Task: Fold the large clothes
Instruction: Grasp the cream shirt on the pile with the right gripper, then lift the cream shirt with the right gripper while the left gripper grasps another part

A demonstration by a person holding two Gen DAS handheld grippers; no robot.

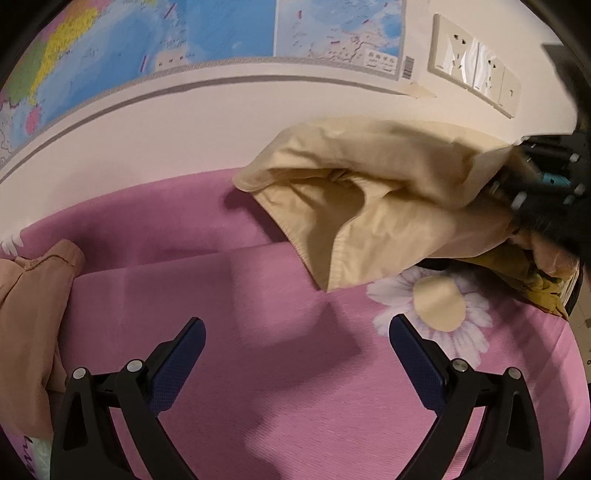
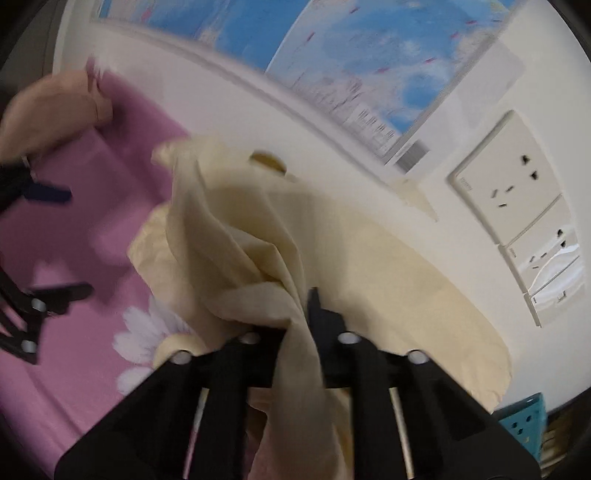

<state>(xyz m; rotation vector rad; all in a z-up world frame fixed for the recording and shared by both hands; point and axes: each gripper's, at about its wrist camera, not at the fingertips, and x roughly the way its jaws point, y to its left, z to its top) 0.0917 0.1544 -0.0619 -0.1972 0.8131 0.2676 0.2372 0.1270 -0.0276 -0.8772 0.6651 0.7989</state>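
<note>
I note the largest surface first: a pink bedsheet (image 1: 258,369) with a white daisy print (image 1: 439,306) covers the bed, and it runs up to a pale wall carrying a map (image 1: 166,33) and a row of wall sockets (image 1: 476,66).

On the sheet I see the pale yellow garment (image 1: 369,199), bunched and partly lifted at the right of the left wrist view, its hem trailing down onto the sheet. A second, peach garment (image 1: 29,314) lies at the left edge, well apart from the yellow one.

I find the right gripper (image 2: 308,317) angled downward over the bed, clenched on a gathered fold of the pale yellow garment; cloth spills out ahead of its fingers and drapes back between the black arms. In the left wrist view it shows at the right edge, buried in that cloth.

I find the left gripper (image 1: 297,332) likewise tilted downward, its jaws spread wide above bare pink sheet, nothing between them. The yellow garment lies ahead and to its right, not touching it.
</note>
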